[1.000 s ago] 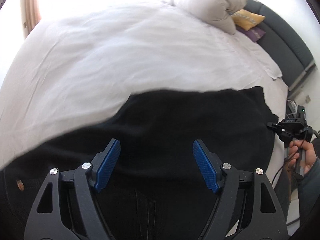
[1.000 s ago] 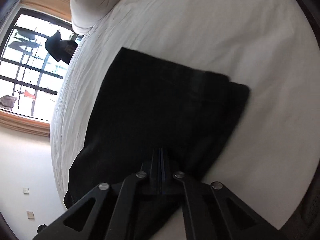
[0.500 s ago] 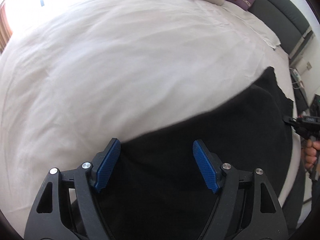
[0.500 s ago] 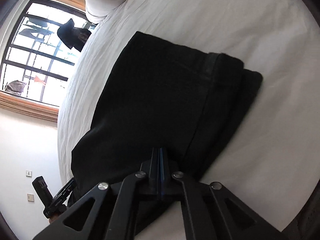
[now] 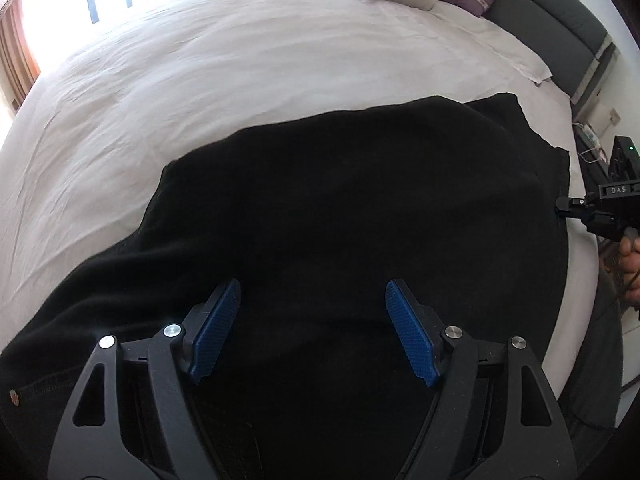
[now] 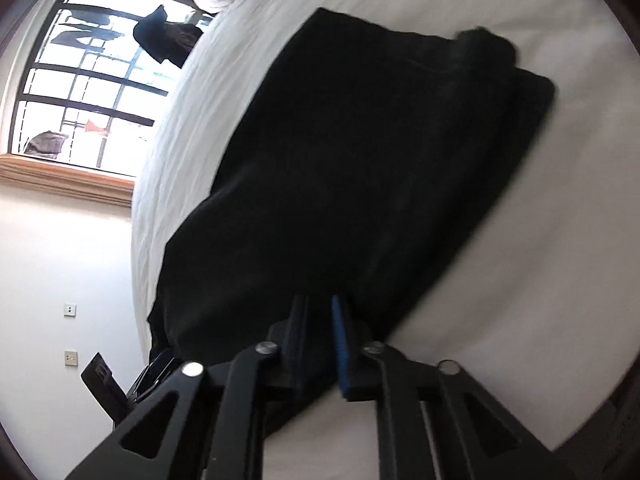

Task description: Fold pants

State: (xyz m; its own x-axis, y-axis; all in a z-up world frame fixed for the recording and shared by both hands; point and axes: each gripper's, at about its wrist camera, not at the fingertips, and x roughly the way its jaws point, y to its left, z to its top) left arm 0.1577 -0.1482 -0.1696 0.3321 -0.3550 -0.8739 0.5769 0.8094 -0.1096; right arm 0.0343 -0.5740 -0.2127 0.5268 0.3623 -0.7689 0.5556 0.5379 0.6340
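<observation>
black pants (image 6: 360, 168) lie folded over on the bed (image 5: 240, 80) — left tongs (image 5: 314, 332) wide, right tongs (image 6: 320, 340) narrowly parted, seemingly letting go; likely another fold remains.

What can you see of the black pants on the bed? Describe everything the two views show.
The black pants are dark, matte, soft-looking cloth, lying folded in layers on the white bed sheet. A stitched seam and a small copper rivet show near one edge. The left gripper hovers open above them. The right gripper, slightly parted, has the cloth's near edge between its fingers.
</observation>
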